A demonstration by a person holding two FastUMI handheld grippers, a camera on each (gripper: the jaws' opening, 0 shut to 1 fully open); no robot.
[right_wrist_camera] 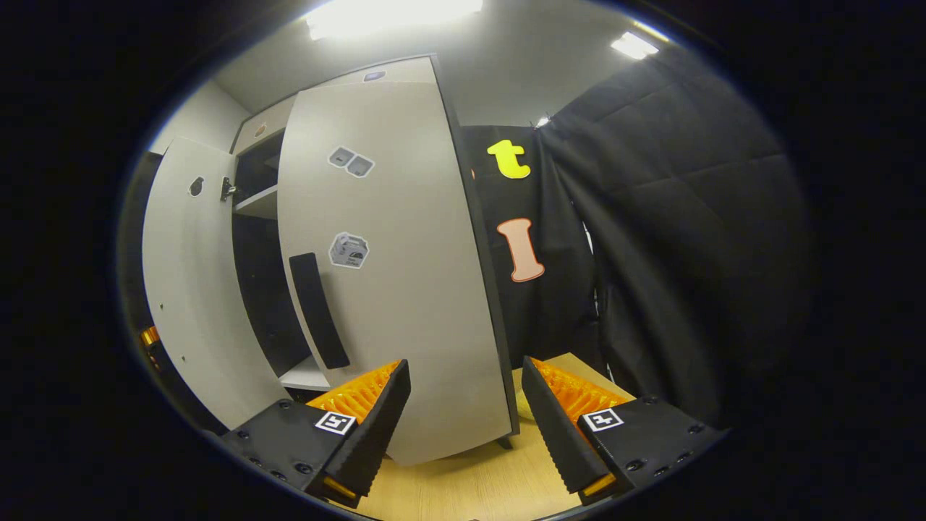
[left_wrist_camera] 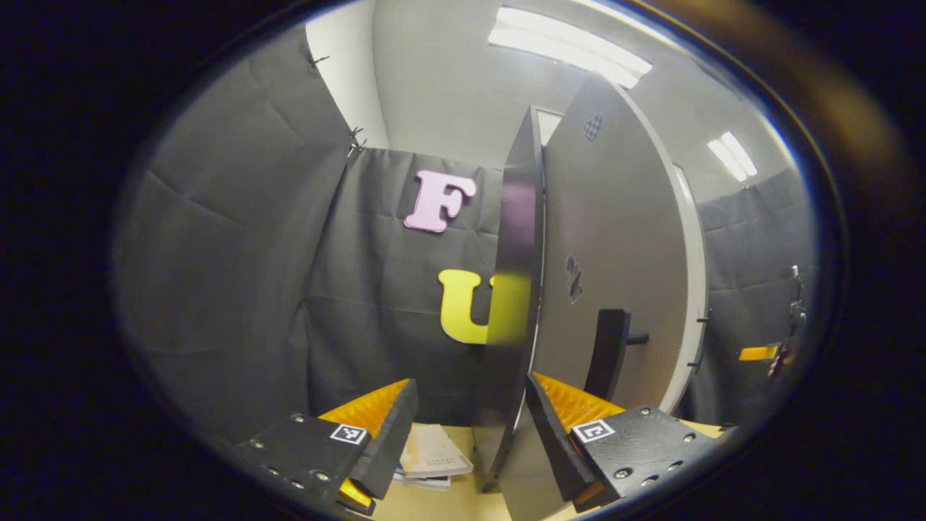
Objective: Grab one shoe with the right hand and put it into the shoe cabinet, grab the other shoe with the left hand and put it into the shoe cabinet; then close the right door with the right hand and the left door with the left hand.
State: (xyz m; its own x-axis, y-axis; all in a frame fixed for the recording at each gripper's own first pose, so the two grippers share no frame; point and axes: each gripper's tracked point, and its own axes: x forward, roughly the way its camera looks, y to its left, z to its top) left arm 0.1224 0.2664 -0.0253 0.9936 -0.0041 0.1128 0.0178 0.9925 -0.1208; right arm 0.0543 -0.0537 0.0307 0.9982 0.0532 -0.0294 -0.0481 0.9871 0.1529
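The shoe cabinet's left door (left_wrist_camera: pixel 615 239) stands open, almost edge-on in the left gripper view, with a black handle (left_wrist_camera: pixel 606 354) on its grey face. My left gripper (left_wrist_camera: pixel 472 387) is open, and the door's dark front edge (left_wrist_camera: pixel 515 289) runs down between its fingers. In the right gripper view the grey right door (right_wrist_camera: pixel 405 289) is swung partway, with a black handle (right_wrist_camera: pixel 318 311) and stickers on it. My right gripper (right_wrist_camera: pixel 465 365) is open close in front of that door's lower outer corner. Between the two doors I see the dark interior and a shelf (right_wrist_camera: pixel 257 202).
The cabinet stands on a light wooden tabletop (right_wrist_camera: pixel 470 485). A small stack of papers (left_wrist_camera: pixel 430 456) lies on it left of the left door. Black cloth walls close in on both sides. The left door's inner face (right_wrist_camera: pixel 181 289) is at the far left of the right gripper view.
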